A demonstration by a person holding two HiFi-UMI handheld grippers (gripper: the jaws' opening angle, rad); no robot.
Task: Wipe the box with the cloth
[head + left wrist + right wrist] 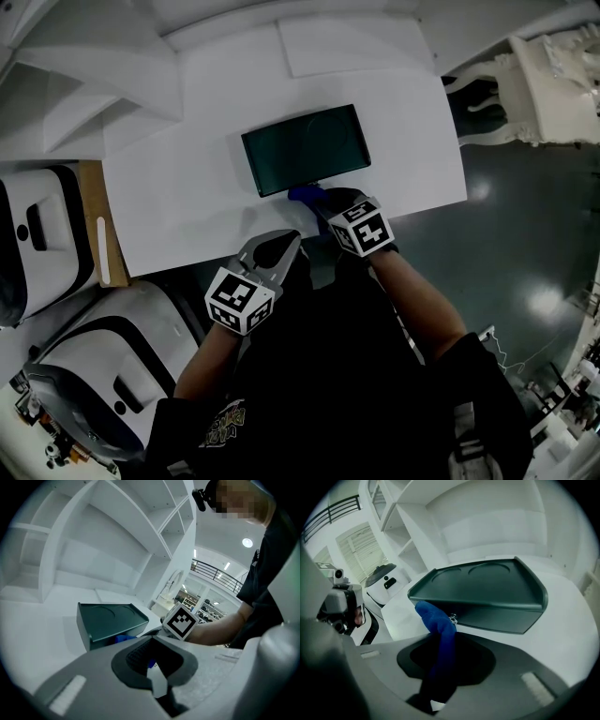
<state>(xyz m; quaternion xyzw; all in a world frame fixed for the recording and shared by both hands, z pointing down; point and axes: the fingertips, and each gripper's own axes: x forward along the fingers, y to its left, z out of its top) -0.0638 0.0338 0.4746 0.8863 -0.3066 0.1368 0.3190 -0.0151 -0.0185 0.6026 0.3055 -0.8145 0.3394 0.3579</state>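
— White worktop (187, 206), with dark green box (305, 148) lying flat. Anything hidden?
— Lower end of blue cloth (437, 623), lost in shadow inside right tool (440, 667), clenched on it. Upper end touching box's near side. Beside it, left tool (152, 670) pinched closed, empty, apart from box.

Matt box (487, 590) — fleecy cloth (438, 626).

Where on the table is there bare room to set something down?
Bare table left of the box, and a strip between box and right edge. Crowded at the box's near side: right gripper, cloth, left gripper.
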